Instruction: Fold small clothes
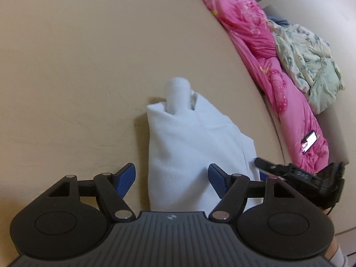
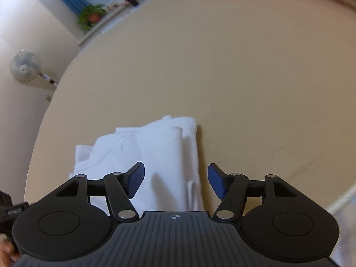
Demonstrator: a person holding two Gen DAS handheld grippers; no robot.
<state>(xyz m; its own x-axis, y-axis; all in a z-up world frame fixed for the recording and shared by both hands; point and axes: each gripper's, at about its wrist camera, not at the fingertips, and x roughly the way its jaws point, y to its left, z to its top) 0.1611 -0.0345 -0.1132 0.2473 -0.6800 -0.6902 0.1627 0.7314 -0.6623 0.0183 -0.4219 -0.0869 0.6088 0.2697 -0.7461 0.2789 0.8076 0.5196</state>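
Note:
A white garment [image 1: 191, 142] lies folded into a narrow bundle on the beige surface [image 1: 77, 66], with a rolled end pointing away from me. My left gripper [image 1: 172, 175] hovers over its near end, jaws open, with the blue pads clear of the cloth. The right gripper's black finger [image 1: 273, 166] shows at the garment's right edge in the left wrist view. In the right wrist view the same garment [image 2: 155, 146] lies below my right gripper [image 2: 175, 178], which is open with nothing pinched between its pads.
A pink quilt [image 1: 255, 51] and a pale flowered cloth [image 1: 309, 66] are heaped along the right side, with a lit phone [image 1: 309, 143] on the quilt. A fan [image 2: 25, 65] and a potted plant [image 2: 92, 15] stand beyond the surface's left edge.

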